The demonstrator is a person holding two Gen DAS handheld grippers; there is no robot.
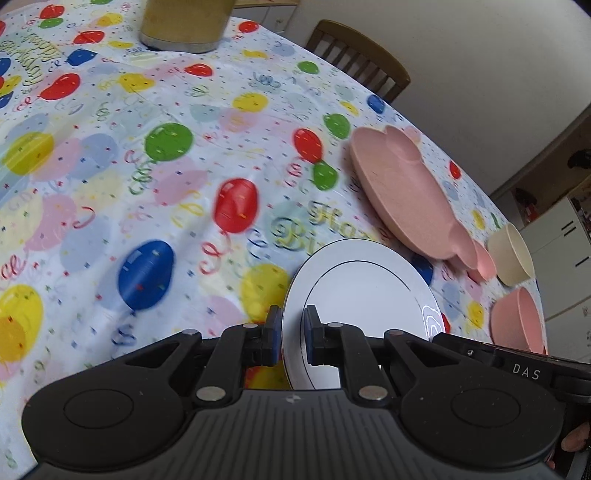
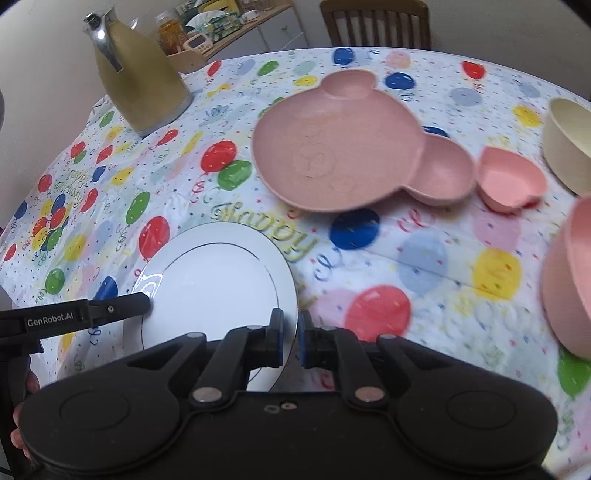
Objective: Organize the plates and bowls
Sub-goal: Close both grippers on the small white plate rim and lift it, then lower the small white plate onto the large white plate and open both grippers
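A white plate [image 1: 369,288] with a thin dark ring is gripped at opposite rims. My left gripper [image 1: 291,328] is shut on its left rim. My right gripper [image 2: 291,332] is shut on its right rim, where the same white plate [image 2: 218,277] fills the lower left of that view. The left gripper's black finger [image 2: 122,306] also shows there, touching the plate's far edge. Beyond lies a pink bear-shaped divided plate [image 2: 332,155], also seen as the pink bear plate [image 1: 402,192]. A small pink heart dish [image 2: 509,181], a cream bowl [image 2: 569,140] and a pink bowl [image 2: 572,280] sit to the right.
The table wears a balloon-print birthday cloth [image 1: 147,184]. A tan jug with a metal base [image 2: 136,81] stands at the back left. A wooden chair [image 2: 376,22] stands behind the table, and a cluttered shelf [image 2: 207,33] runs along the wall. A hand [image 2: 22,439] shows at the lower left.
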